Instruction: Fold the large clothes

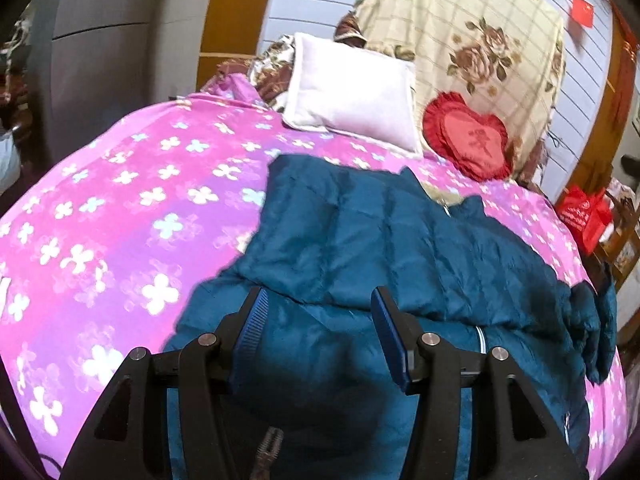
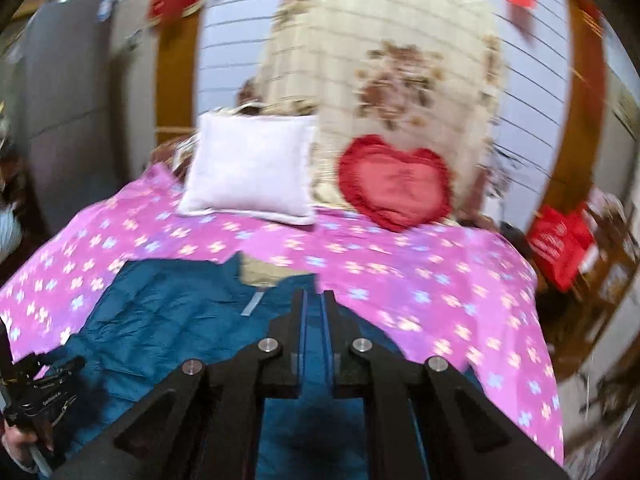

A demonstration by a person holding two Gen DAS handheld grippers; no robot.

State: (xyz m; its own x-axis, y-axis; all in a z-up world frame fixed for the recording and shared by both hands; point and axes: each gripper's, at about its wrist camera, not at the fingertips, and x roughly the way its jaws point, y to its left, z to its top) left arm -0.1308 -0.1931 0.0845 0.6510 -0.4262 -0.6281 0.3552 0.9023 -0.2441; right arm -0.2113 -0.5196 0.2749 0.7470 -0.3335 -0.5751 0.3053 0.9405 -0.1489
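A teal padded jacket (image 1: 380,240) lies spread on a pink flowered bedspread (image 1: 120,208), with one side folded over and its zipper showing. My left gripper (image 1: 318,304) is open, hovering just above the jacket's near part with nothing between its blue pads. In the blurred right wrist view the jacket (image 2: 168,320) lies at lower left. My right gripper (image 2: 314,300) has its jaws nearly together over the jacket's right edge; teal cloth lies under them, but I cannot tell if it is pinched. The left gripper's body (image 2: 36,392) shows at the lower left of that view.
A white pillow (image 1: 352,92) and a red heart cushion (image 1: 468,136) lie at the head of the bed against a floral quilt (image 1: 472,32). A red bag (image 1: 584,216) stands beside the bed on the right. A grey cabinet (image 1: 100,40) stands at left.
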